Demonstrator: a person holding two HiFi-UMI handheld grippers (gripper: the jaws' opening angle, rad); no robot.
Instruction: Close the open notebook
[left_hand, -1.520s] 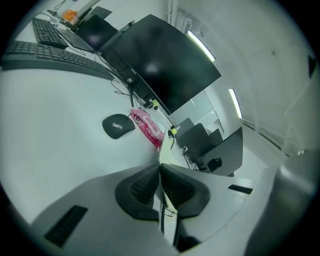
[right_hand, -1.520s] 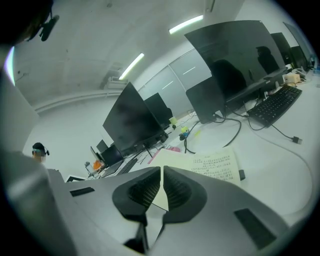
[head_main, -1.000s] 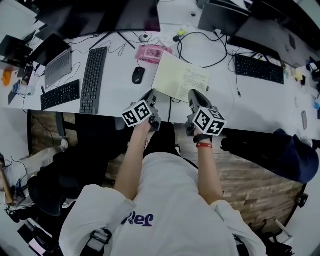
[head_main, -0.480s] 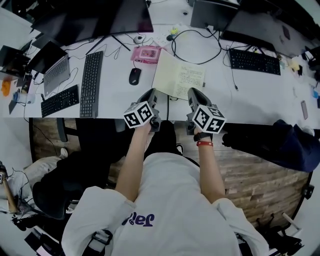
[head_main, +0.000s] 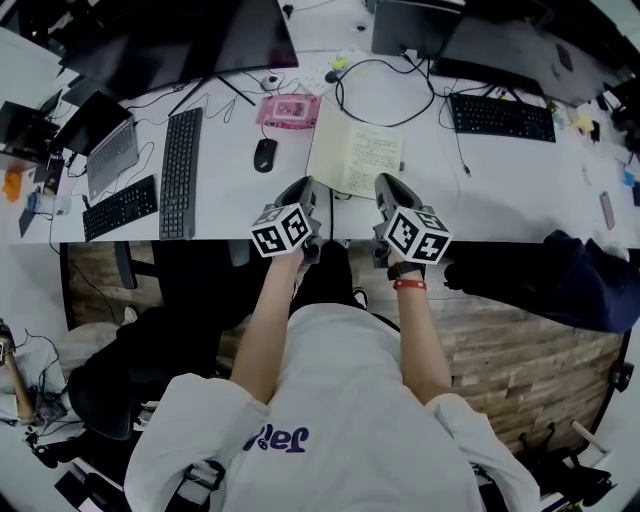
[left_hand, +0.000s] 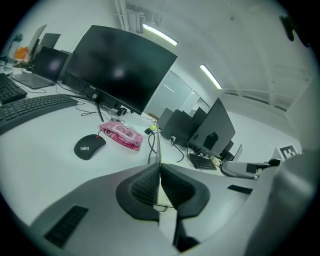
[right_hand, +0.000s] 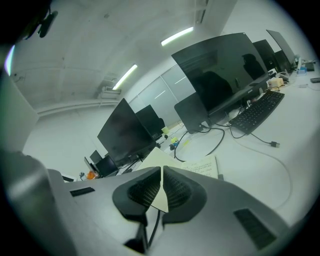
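Head view showed the cream-paged open notebook (head_main: 355, 155) lying at centre frame on the white desk (head_main: 225, 205), its near edge close to the desk's front edge, which ran across the middle of the picture. Bare desktop lay to the right of the notebook, as far as a black cable (head_main: 458, 150) and the black keyboard (head_main: 500, 117) at upper right. Left of it only a narrow strip separated it from the black computer mouse (head_main: 264, 154), with the pink plastic packet (head_main: 289, 108) just above. The right page carried handwriting; the left page was blank. The left gripper (head_main: 303, 190) sat at the notebook's lower left corner and the right gripper (head_main: 388, 188) at its lower right. In the left gripper view the left gripper (left_hand: 159, 167) had its jaws pressed together on a thin leaf of the notebook (left_hand: 158, 150), seen edge-on. In the right gripper view the right gripper (right_hand: 161, 172) was clamped narrow on a cream page corner of the notebook (right_hand: 200, 167).
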